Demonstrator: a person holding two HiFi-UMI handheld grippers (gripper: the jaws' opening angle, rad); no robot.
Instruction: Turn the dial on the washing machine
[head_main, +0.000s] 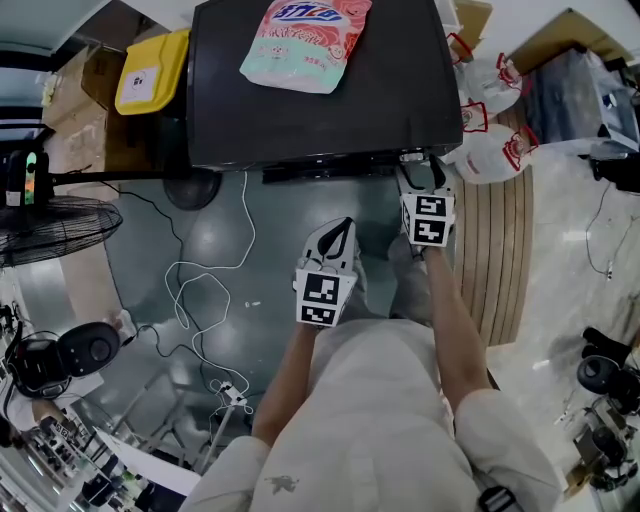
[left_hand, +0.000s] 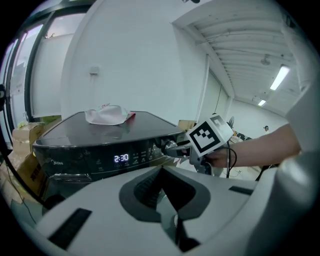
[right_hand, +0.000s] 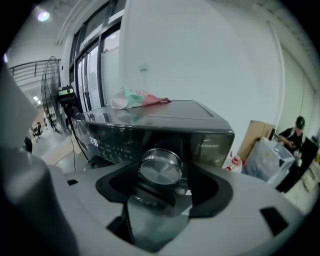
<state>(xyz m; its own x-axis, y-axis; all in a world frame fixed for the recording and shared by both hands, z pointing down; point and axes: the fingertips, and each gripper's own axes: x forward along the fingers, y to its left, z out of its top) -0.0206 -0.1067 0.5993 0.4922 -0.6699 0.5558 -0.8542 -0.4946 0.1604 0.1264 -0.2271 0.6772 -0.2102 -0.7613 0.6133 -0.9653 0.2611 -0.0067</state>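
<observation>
The black washing machine (head_main: 320, 100) stands in front of me with a detergent bag (head_main: 305, 40) on its lid. Its silver dial (right_hand: 160, 168) sits on the front panel, right of the lit display (left_hand: 121, 158). My right gripper (head_main: 420, 178) is up at that panel. In the right gripper view the dial is close in front, between the jaws of the right gripper (right_hand: 159, 189), which stand wide and do not visibly press on it. The left gripper view shows the right gripper (left_hand: 175, 148) with its tips at the dial (left_hand: 169, 146). My left gripper (head_main: 343, 228) hangs back from the machine, shut and empty.
A yellow bin (head_main: 150, 72) stands left of the machine and a floor fan (head_main: 50, 230) further left. White cable (head_main: 200, 290) loops over the grey floor. Plastic bags (head_main: 495, 150) and wooden slats (head_main: 505, 250) lie to the right. A person (right_hand: 295, 135) is at the far right.
</observation>
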